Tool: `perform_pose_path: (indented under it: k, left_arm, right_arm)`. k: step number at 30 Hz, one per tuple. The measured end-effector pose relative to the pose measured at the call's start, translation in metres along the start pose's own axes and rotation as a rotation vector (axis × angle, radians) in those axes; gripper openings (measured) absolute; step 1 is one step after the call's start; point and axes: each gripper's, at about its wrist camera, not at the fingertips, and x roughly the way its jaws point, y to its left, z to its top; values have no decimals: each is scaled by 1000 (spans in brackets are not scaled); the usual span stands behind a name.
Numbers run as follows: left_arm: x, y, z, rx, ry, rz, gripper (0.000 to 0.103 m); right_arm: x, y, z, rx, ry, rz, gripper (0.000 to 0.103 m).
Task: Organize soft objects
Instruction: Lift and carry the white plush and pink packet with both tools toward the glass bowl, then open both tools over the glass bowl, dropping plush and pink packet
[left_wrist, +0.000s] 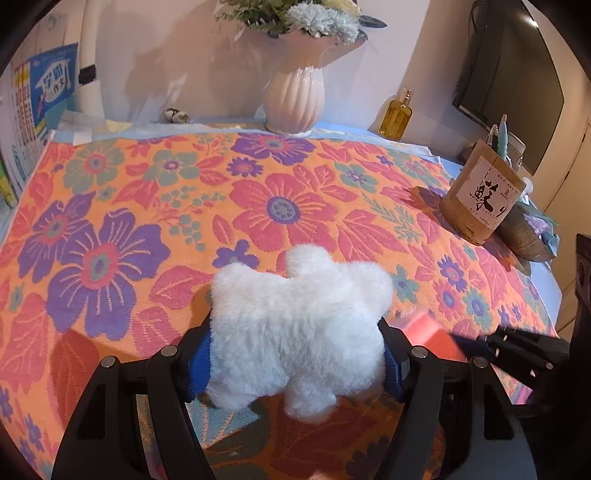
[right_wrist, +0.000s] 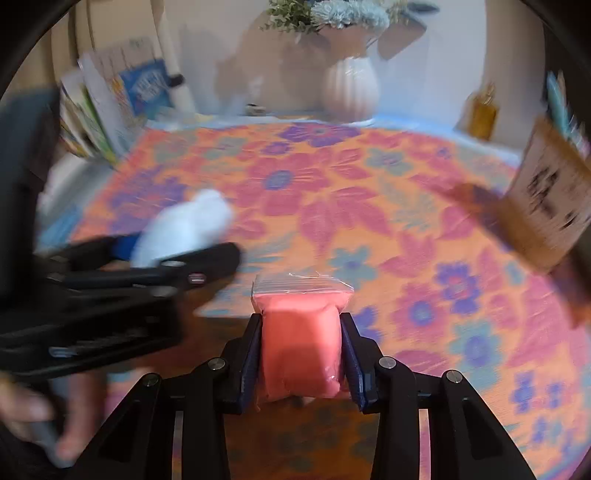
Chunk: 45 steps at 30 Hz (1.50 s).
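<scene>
Both items in hand, neither placed: your left gripper (left_wrist: 295, 354) pinched the white plush toy (left_wrist: 299, 328) at lower centre, your right gripper (right_wrist: 301, 354) squeezed the pink bagged putty (right_wrist: 299, 343).

Warm, fairly dim indoor light falls on the flowered cloth (left_wrist: 258, 206). The left wrist view is sharp, with soft shadows behind the vase (left_wrist: 294, 96) on the far wall and glare on the dark screen (left_wrist: 517, 85) at the far right. The right wrist view is smeared by motion blur, worst at its edges. Both views bow outward, with black corners.
</scene>
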Motion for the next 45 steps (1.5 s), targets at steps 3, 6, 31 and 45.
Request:
perform_pose_path:
  k: [3, 6, 31, 45]
  left_arm:
    - [-8, -1, 2, -4, -37, 20, 70]
    - [-27, -6, 8, -16, -89, -18, 70]
    - [-38, -310, 185, 381, -252, -330, 70]
    - [74, -372, 185, 402, -58, -357, 89]
  right_arm:
    - [-11, -10, 0, 41, -18, 18, 39]
    - [-35, -24, 1, 74, -76, 60, 39]
    - [-288, -257, 53, 508, -648, -333, 39]
    - [-253, -385, 54, 777, -469, -478, 61]
